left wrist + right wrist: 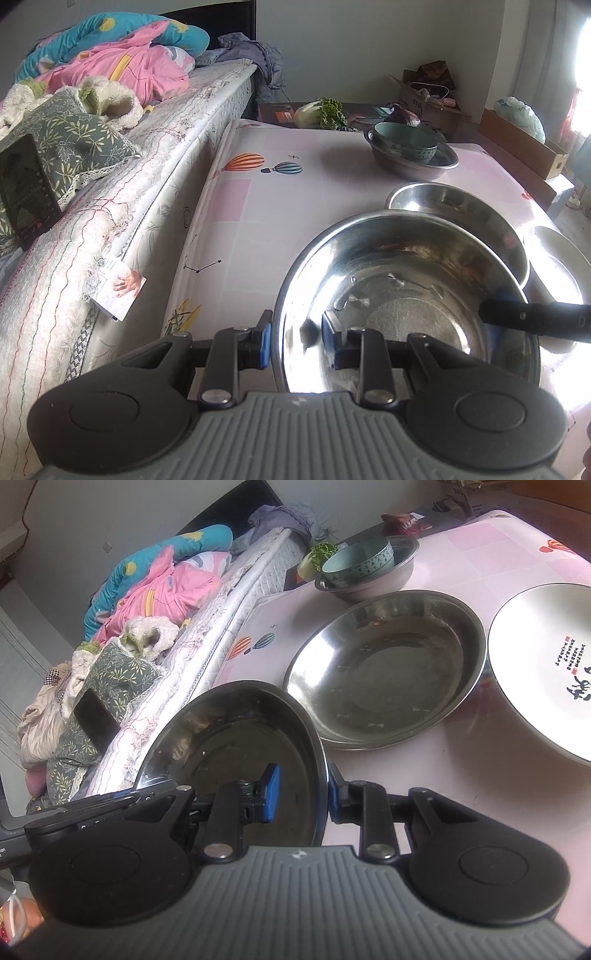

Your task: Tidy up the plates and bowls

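A near steel bowl [406, 280] [236, 731] is held by both grippers. My left gripper [295, 338] straddles its left rim, one finger outside and one inside. My right gripper [301, 794] straddles its right rim the same way; its finger [532, 319] shows in the left wrist view. Behind it lies a wide steel plate [458, 206] [384, 664]. A white plate with black characters [546, 664] [561, 258] lies to the right. At the far end a teal bowl [404, 142] [358, 563] sits inside a steel basin [413, 162] [369, 587].
The table [266, 206] has a pink cloth with balloon prints. A bed [110, 192] with bedding, a cushion and a phone [26, 192] runs along its left edge. Vegetables [321, 112] and cardboard boxes [428, 99] lie beyond the far end.
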### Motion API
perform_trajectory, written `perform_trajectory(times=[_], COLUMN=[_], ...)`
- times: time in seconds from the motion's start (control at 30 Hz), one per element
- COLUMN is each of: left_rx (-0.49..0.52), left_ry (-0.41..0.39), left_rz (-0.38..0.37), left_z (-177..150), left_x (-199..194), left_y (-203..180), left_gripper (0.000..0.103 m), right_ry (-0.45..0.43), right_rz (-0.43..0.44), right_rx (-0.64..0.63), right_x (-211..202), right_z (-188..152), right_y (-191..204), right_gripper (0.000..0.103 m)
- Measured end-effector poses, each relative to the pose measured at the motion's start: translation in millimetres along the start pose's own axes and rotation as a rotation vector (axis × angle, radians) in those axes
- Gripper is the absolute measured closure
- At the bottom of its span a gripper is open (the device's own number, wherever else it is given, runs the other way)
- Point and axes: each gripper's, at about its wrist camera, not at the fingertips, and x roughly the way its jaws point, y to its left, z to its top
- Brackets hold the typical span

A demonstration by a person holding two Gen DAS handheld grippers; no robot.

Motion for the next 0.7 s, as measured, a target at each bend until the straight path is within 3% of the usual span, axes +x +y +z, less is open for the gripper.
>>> perform_trajectory(times=[0.7], left_rx=[0.071], left_ry=[-0.012], left_rz=[-0.100], left_z=[42], left_x=[25], left_y=[-65], left_gripper=[0.074], right_ry=[-0.098], right_rz=[-0.079], right_rx=[0.076], right_x=[-35], right_z=[36], right_y=[-55], right_gripper=[0.077])
